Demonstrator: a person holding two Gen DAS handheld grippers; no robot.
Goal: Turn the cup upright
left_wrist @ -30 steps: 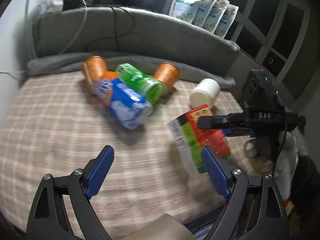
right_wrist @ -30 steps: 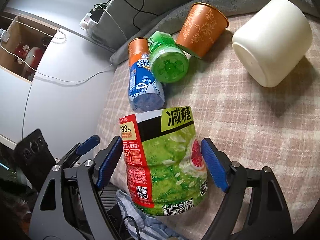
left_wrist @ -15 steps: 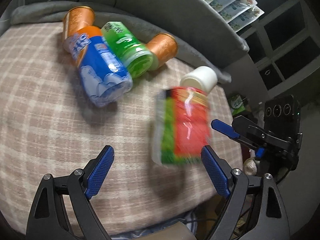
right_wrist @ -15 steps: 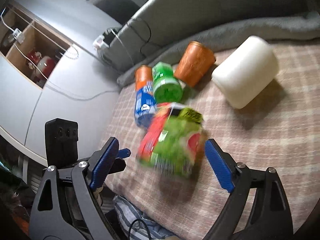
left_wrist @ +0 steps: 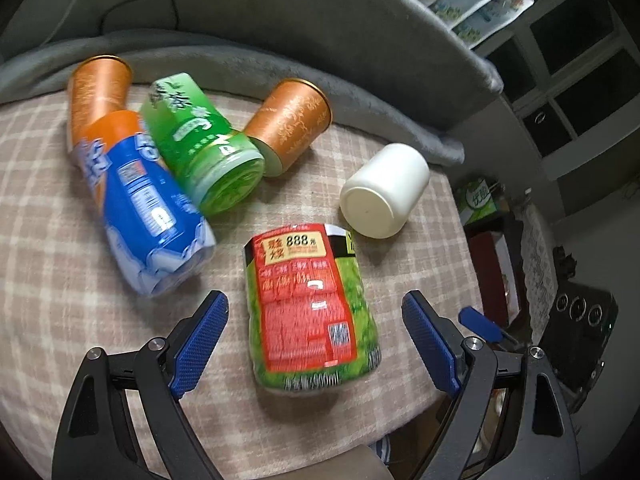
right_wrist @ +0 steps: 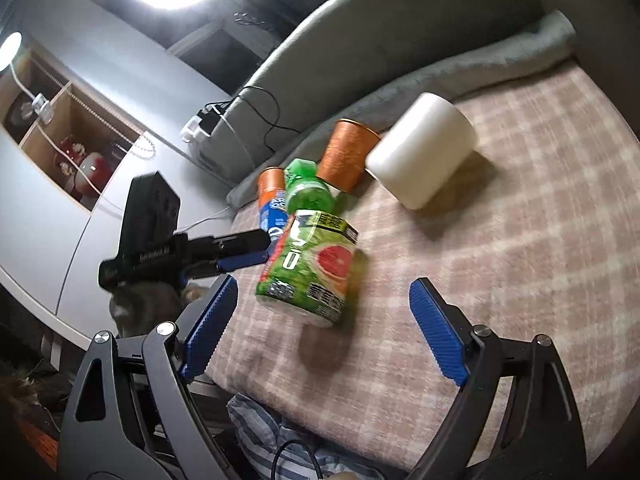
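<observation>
A red-and-green labelled cup (left_wrist: pixel 310 306) lies on its side on the checked bed cover, between the fingers of my open left gripper (left_wrist: pixel 316 338). In the right wrist view the same cup (right_wrist: pixel 310 268) lies ahead of my open right gripper (right_wrist: pixel 322 328), not touched. A white cup (left_wrist: pixel 384 192) lies on its side behind it, also seen in the right wrist view (right_wrist: pixel 422 154). Neither gripper holds anything.
A blue cup (left_wrist: pixel 144 208), a green cup (left_wrist: pixel 204 144) and two orange cups (left_wrist: pixel 288 120) lie in a cluster at the back left. A grey blanket (left_wrist: pixel 280 68) runs along the back. The bed's edge is just below both grippers. The left gripper's body (right_wrist: pixel 160 240) shows left of the cup.
The right gripper let go of the red-and-green cup and drew back. The cup dropped onto its side. The left gripper moved in around it.
</observation>
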